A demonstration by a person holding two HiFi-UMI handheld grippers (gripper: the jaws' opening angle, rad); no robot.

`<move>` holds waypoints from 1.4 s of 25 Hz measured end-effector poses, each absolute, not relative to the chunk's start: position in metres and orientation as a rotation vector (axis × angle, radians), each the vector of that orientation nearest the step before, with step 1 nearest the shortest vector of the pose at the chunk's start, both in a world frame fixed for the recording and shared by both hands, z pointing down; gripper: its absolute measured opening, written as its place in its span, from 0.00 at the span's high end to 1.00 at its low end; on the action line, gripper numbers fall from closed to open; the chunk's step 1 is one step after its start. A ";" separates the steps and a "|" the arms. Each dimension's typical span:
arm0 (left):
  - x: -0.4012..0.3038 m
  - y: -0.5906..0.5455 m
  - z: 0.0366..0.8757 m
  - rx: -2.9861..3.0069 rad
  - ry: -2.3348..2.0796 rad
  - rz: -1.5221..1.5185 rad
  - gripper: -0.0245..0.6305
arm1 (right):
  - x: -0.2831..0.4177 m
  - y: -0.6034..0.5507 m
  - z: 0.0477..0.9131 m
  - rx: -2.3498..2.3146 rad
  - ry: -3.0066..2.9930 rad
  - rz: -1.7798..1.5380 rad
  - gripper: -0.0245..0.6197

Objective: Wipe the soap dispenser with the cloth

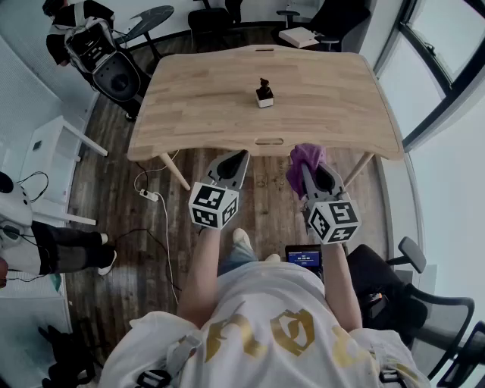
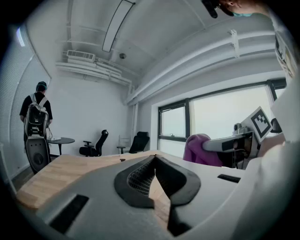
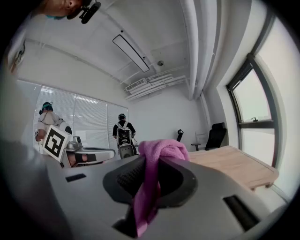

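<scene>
The head view looks down on a wooden desk (image 1: 197, 106) with a wood floor (image 1: 114, 174) around it. The soap dispenser (image 1: 264, 94) stands up in the middle of the desk, all by itself. It is small, with a dark top and a white bottom. The person holds both grippers out in front, close to the near edge of the desk and well apart from the soap dispenser. The left gripper (image 1: 241, 156) has its tip right by the middle of the near edge. The right gripper (image 1: 309, 170) is beside it, nearer the right corner, and a purple cloth (image 1: 301, 159) is bunched at its tip. The left gripper view shows the jaws of the left gripper (image 2: 154, 160) closed with the tips together and nothing between them. The cloth (image 2: 199, 149) shows off to the right there. The right gripper view shows the jaws of the right gripper (image 3: 152, 176) squeezed on the cloth (image 3: 157, 154). One lump of cloth sits on top of the jaws and a strip hangs down between them. Past the far left corner of the desk, a person with a backpack (image 1: 91, 42) stands by a small round table (image 1: 148, 21). A white power strip (image 1: 149, 195) lies on the floor under the near left corner.
</scene>
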State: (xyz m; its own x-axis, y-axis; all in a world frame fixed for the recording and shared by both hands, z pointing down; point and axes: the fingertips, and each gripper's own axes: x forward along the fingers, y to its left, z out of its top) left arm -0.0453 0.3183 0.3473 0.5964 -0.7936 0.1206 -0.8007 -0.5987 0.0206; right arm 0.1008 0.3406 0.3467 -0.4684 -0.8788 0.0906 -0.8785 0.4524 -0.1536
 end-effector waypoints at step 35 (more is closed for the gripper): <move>-0.042 0.246 0.399 2.569 -1.423 0.244 0.95 | 0.146 0.269 0.384 -1.681 2.672 -0.432 0.86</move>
